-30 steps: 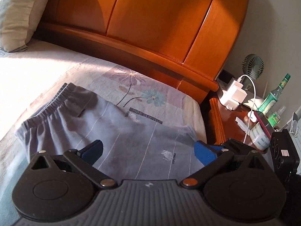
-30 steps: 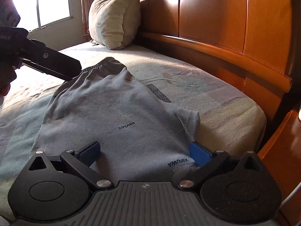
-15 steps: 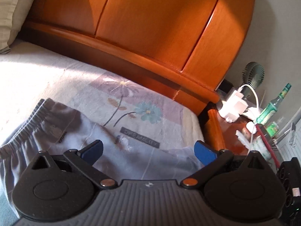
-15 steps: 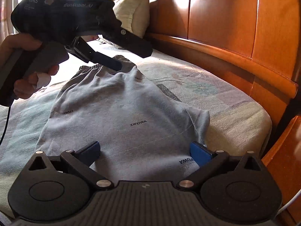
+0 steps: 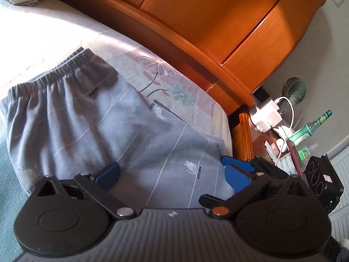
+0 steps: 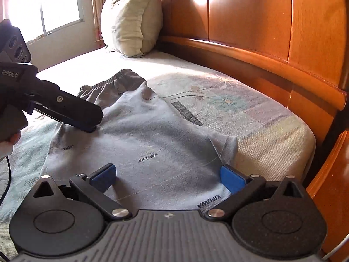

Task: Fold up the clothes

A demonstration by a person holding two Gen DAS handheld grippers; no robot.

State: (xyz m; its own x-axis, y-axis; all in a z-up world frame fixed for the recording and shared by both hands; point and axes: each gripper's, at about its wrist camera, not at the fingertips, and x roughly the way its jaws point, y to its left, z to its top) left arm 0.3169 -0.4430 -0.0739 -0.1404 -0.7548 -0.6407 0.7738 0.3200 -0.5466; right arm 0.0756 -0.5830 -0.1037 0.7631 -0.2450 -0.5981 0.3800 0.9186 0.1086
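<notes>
Pale grey-blue shorts (image 5: 98, 131) printed XIFUWA lie flat on the bed, with the dark elastic waistband (image 5: 50, 78) at the far end. My left gripper (image 5: 170, 172) is open and low over the cloth, both blue pads spread wide. In the right wrist view the shorts (image 6: 157, 135) fill the middle. There the left gripper (image 6: 89, 127) comes in from the left, its tip resting on the fabric below the waistband (image 6: 109, 80). My right gripper (image 6: 168, 176) is open over the near hem, nothing between its pads.
A wooden headboard (image 6: 261, 21) runs along the far side with a pillow (image 6: 130, 21) against it. The mattress edge drops off at right. A nightstand there holds a white charger (image 5: 268, 115), a small fan (image 5: 294, 90) and a green bottle (image 5: 309, 128). A hand (image 6: 11, 139) holds the left tool.
The left gripper swung high over the waistband, then dropped back down onto the shorts' left side. The right gripper has stayed almost still over the hem. Both stay open.
</notes>
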